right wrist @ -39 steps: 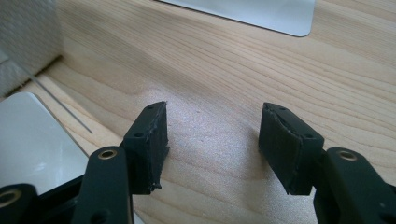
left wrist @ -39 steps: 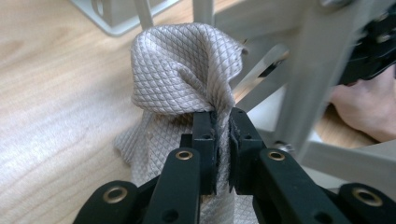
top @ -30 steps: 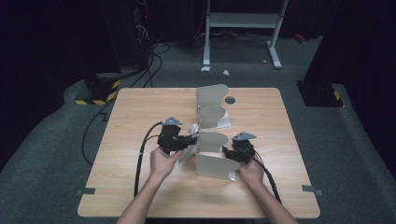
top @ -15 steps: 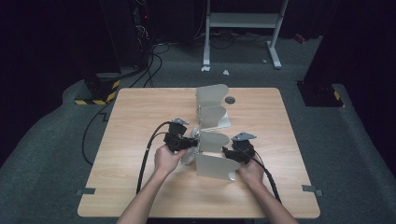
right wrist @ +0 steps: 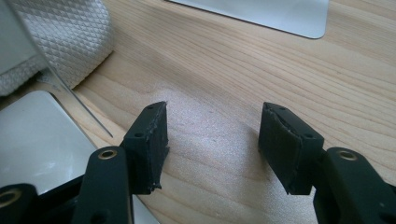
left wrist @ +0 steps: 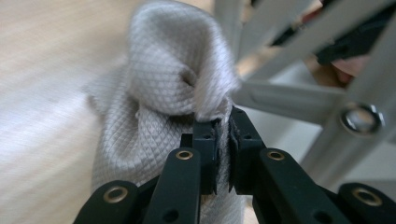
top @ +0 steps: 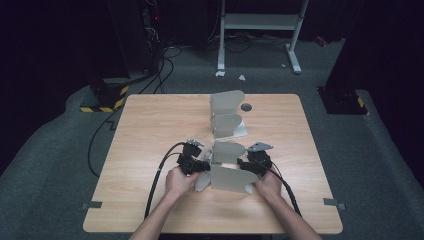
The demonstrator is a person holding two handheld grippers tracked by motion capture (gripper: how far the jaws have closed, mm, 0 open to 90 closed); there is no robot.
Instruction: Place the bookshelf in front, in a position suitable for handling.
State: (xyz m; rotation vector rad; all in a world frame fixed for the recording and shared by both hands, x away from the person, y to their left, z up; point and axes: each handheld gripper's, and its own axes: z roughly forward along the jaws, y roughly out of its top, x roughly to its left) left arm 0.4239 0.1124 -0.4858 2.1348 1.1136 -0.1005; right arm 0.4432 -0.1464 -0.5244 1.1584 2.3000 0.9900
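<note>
We note a wooden table (top: 150, 130) carrying two grey metal stands: the far stand (top: 226, 112) and the near stand (top: 227, 172), whose plates hide most of what lies behind them. From above, the grey cloth (top: 202, 181) is a sliver beside the near stand; the left gripper view shows its quilted weave (left wrist: 163, 93). The left gripper (left wrist: 223, 140) is clamped on it. The right gripper (right wrist: 212, 140) stands open over bare wood.
</note>
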